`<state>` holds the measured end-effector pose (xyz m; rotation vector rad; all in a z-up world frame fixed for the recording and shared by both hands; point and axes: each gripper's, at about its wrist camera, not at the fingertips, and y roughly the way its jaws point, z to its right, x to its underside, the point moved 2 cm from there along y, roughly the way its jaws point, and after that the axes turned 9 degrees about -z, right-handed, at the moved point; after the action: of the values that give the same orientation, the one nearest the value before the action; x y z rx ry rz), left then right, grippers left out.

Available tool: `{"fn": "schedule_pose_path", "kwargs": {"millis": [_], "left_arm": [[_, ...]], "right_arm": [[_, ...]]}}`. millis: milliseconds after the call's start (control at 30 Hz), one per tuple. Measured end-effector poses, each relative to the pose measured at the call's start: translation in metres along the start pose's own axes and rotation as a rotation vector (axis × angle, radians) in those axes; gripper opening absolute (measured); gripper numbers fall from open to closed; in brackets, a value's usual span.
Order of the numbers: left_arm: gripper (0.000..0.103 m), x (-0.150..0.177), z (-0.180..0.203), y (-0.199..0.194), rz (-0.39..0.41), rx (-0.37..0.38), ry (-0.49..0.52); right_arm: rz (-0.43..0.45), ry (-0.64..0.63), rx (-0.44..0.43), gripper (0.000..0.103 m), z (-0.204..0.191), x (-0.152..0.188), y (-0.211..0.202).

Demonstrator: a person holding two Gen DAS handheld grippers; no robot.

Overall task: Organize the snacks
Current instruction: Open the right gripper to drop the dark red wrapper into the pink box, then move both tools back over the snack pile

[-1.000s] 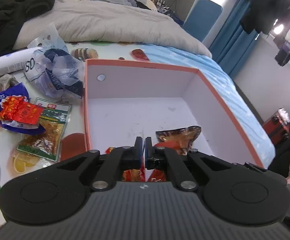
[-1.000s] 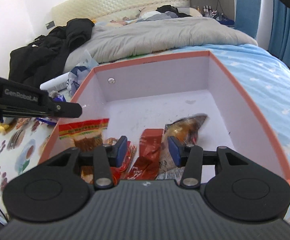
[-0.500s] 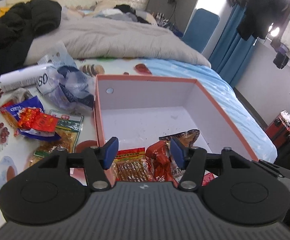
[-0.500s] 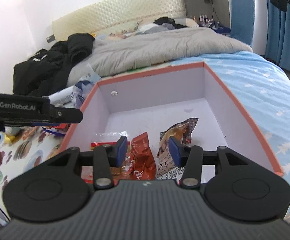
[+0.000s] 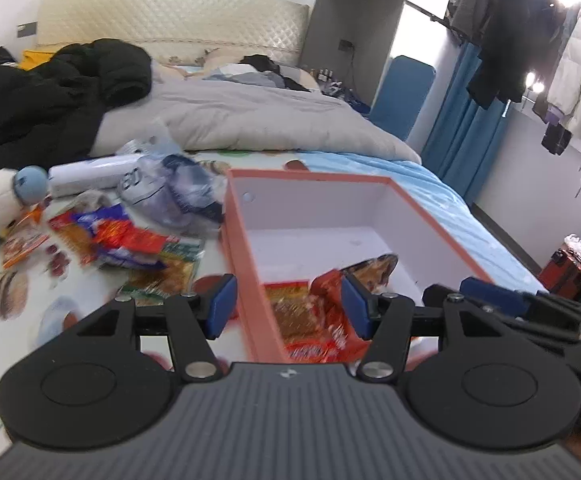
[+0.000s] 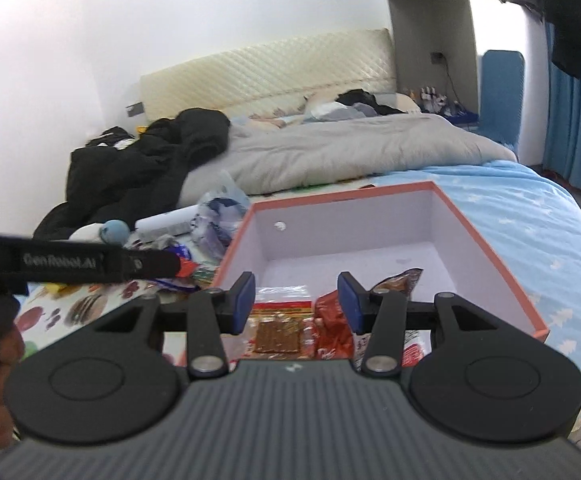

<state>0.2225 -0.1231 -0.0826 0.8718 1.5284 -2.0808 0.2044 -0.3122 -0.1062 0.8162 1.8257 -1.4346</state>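
Left wrist view showed the left gripper (image 5: 286, 307) spread wide and holding nothing, poised above the near-left wall of the box (image 5: 246, 248). The right gripper (image 6: 296, 300) was likewise wide and empty, above the near end of the box. Inside, at that near end, lay a clear packet with a red header (image 6: 282, 320), a red packet (image 6: 332, 320) and a brown packet (image 6: 398, 280); the far half of the box floor was bare. Loose snacks (image 5: 126, 240) remained in a heap on the printed sheet left of the box, beside a crumpled plastic bag (image 5: 174, 196) (motion blur made the individual labels unreadable).

Judgement: one deposit appeared complete, and the step in hand was the fetch of the next packet. The next move would call for the left gripper to swing left, clear of the box wall, descend over the heap and close on a single packet edge, not a stack.
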Motion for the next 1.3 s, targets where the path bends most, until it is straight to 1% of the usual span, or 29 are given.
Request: {"fn": "schedule_pose_path", "kwargs": {"millis": [100, 233, 367, 467, 633, 733, 867, 967, 1133, 1300], "left_arm": [[0.063, 0.019, -0.011, -0.012, -0.007, -0.016, -0.005], [0.063, 0.04, -0.031, -0.026, -0.009, -0.053, -0.054], [0.063, 0.062, -0.04, -0.027, -0.067, -0.099, -0.054], [0.063, 0.073, -0.047, -0.033, -0.076, -0.087, -0.079], [0.063, 0.086, -0.054, -0.051, -0.072, -0.098, -0.077], [0.063, 0.091, -0.061, -0.06, -0.078, -0.088, -0.089], [0.063, 0.097, -0.071, -0.073, -0.069, -0.095, -0.111], [0.063, 0.098, -0.079, -0.078, -0.057, -0.102, -0.111], [0.063, 0.096, -0.089, -0.08, -0.042, -0.105, -0.121], [0.063, 0.089, -0.106, -0.075, -0.042, -0.127, -0.125]], "right_arm": [[-0.009, 0.011, -0.011, 0.049, -0.005, 0.008, -0.005], [-0.026, 0.028, -0.027, 0.049, -0.012, 0.02, -0.01], [-0.04, -0.003, -0.018, 0.049, -0.027, 0.037, -0.016], [-0.066, -0.014, -0.052, 0.049, -0.04, 0.049, -0.015], [-0.102, -0.028, -0.075, 0.049, -0.058, 0.063, -0.017], [-0.108, -0.036, -0.08, 0.049, -0.068, 0.069, -0.021], [-0.105, -0.034, -0.096, 0.049, -0.077, 0.072, -0.028], [-0.109, -0.051, -0.093, 0.049, -0.086, 0.071, -0.027], [-0.111, -0.067, -0.101, 0.049, -0.096, 0.068, -0.024], [-0.11, -0.077, -0.106, 0.049, -0.103, 0.063, -0.018]]}}
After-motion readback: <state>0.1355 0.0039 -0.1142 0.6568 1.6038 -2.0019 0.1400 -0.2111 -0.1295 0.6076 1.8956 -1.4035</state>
